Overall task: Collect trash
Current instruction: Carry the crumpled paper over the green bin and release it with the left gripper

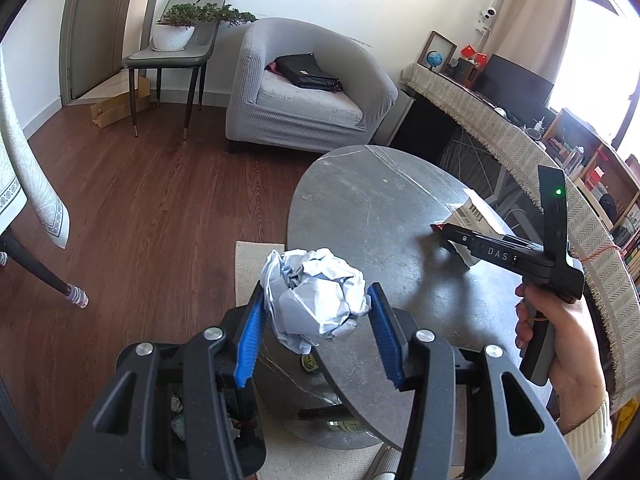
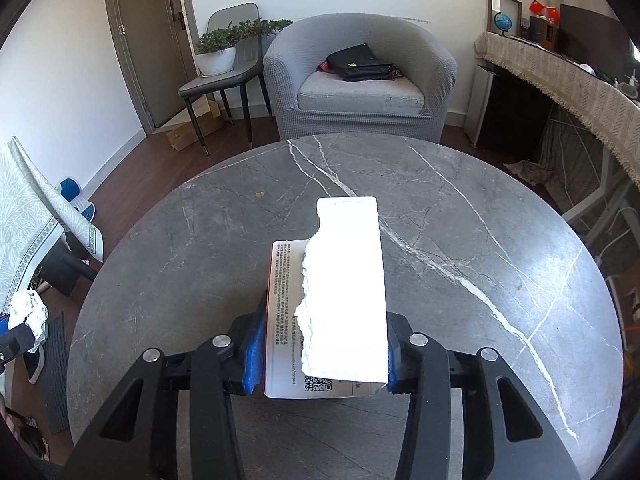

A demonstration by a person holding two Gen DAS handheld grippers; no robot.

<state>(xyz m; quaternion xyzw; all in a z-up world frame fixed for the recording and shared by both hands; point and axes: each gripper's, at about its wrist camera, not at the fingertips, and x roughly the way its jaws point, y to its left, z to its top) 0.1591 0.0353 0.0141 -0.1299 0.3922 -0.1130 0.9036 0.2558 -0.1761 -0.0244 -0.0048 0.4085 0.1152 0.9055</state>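
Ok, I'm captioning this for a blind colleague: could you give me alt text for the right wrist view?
The right gripper clamps a torn white package with printed text and a QR code, over a round grey marble table. Behind stand a grey armchair bearing a black bag and a chair with a potted plant.

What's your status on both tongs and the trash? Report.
Left tongs shut on crumpled paper. Right tongs shut on torn box over table. Nothing blocking.
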